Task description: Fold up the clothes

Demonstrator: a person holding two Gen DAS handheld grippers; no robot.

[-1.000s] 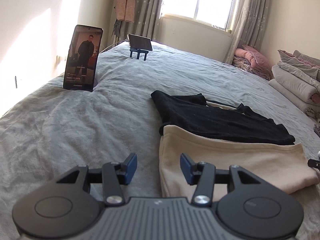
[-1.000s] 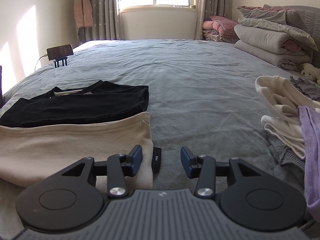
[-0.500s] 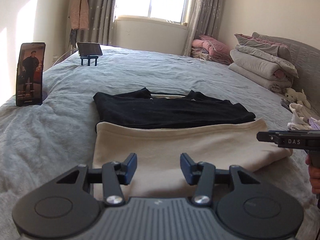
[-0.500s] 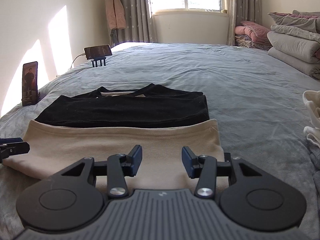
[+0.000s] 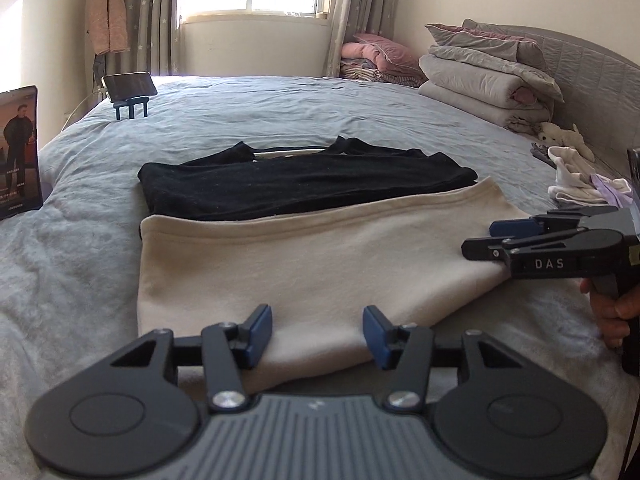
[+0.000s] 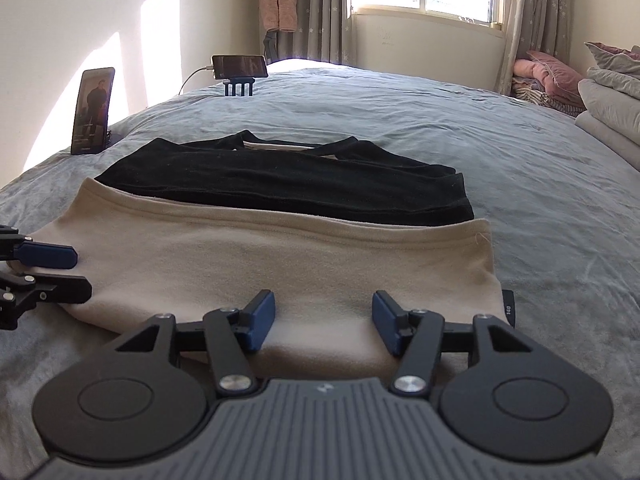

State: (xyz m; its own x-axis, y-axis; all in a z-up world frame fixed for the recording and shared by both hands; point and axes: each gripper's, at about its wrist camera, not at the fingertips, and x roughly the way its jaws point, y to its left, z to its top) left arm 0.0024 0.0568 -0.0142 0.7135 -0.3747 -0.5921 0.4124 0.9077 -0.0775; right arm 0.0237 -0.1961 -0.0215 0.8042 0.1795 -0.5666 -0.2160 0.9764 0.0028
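a folded beige knit garment [image 5: 320, 256] lay flat on the grey bedspread [image 5: 80, 264], its far edge lapping a folded black knit top [image 5: 304, 184] that lay just beyond it. the left gripper [image 5: 317, 334] hung low over the near edge of the beige garment, its blue pads [image 5: 258, 332] apart with cloth showing between them but not pinched; the jaws were opening. the right gripper [image 6: 324, 322] sat over the same near edge, toward the garment's right corner, jaws likewise opening and gripping nothing. in the left wrist view the right gripper [image 5: 490, 236] reached in sideways, a hand [image 5: 612, 312] on its grip. an upright phone [image 6: 93, 110] stood at the bed's left side, and a pile of loose white and lilac clothes [image 5: 584, 182] waited at the right.
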